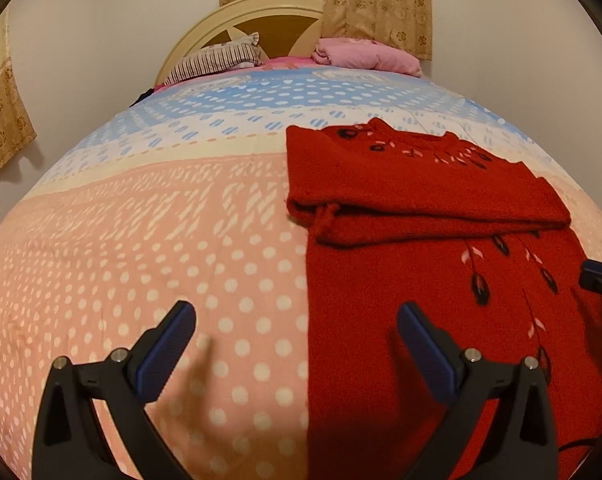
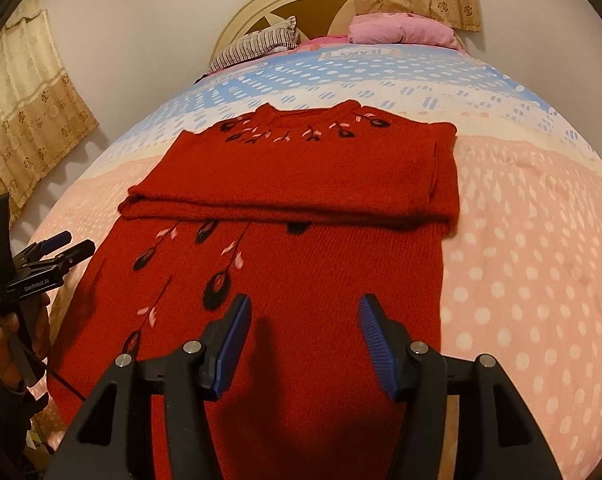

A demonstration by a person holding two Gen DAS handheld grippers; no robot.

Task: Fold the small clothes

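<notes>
The red sweater lies flat on the bed, filling the middle of the right wrist view and the right half of the left wrist view. Its upper part, with the collar and the row of stitched flowers, looks doubled into a thick band across the garment, apparently with the sleeves tucked in, so the piece is already a narrow rectangle. The long lower part with the hanging leaf pattern is still spread toward the bottom of the frame, probably so it can be lifted by the hem and laid over the band.

The right tool hangs over that lower part, its blue pads apart and nothing between them; the jaws look about half spread and empty. The left tool straddles the sweater's left edge, one finger over the dotted bedspread and one over the red knit, jaws wide and empty. Placed this way, the pair seems set to take the two lower corners.

Beyond, in the upper part of both views, a striped pillow and pink bedding sit against the headboard, well clear of the folding area.
</notes>
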